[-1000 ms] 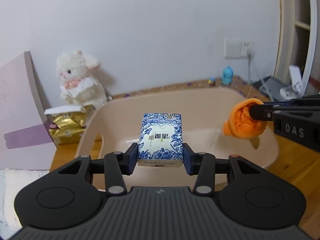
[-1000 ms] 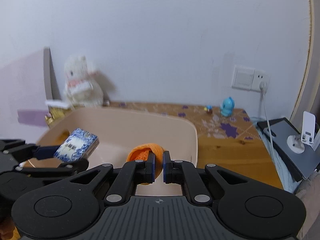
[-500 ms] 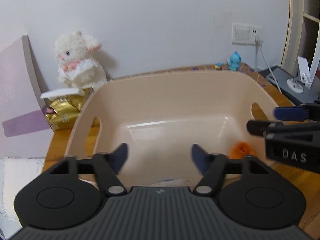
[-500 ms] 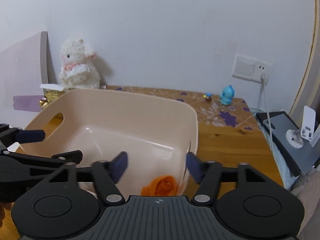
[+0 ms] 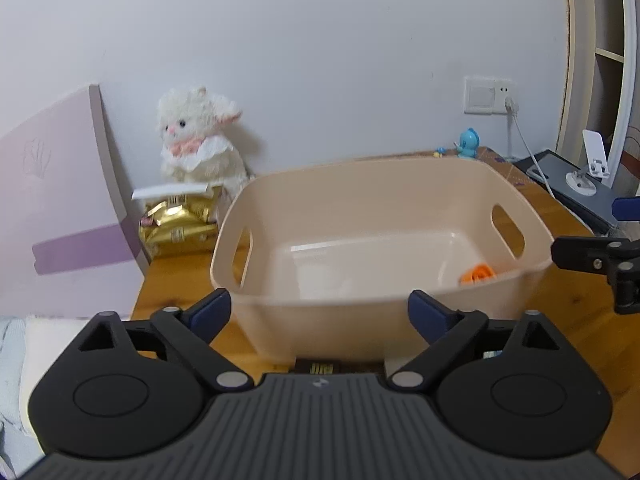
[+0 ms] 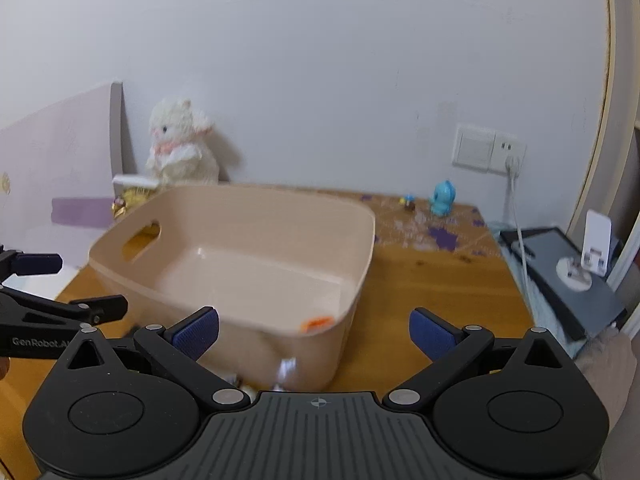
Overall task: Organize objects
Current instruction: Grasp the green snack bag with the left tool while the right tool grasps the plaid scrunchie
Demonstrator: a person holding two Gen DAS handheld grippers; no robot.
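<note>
A beige plastic bin (image 5: pixel 400 172) with cut-out handles stands on the wooden table; it also shows in the right wrist view (image 6: pixel 256 196). An orange soft object (image 5: pixel 476 273) lies in its near right corner, seen as a sliver over the rim in the right wrist view (image 6: pixel 317 323). The blue-and-white box is hidden from both views. My left gripper (image 5: pixel 320 312) is open and empty, just before the bin's near wall. My right gripper (image 6: pixel 314 330) is open and empty, back from the bin's near right corner.
A white plush lamb (image 5: pixel 198 140) and a gold packet (image 5: pixel 178 224) sit left of the bin by a pink board (image 5: pixel 60 200). A blue figurine (image 6: pixel 442 198), wall socket with cable (image 6: pixel 510 160), a tablet and phone stand (image 6: pixel 576 280) lie to the right.
My left gripper let go of the blue-and-white box and my right let go of the orange object, both into the bin. Both grippers opened and drew back from the bin.
</note>
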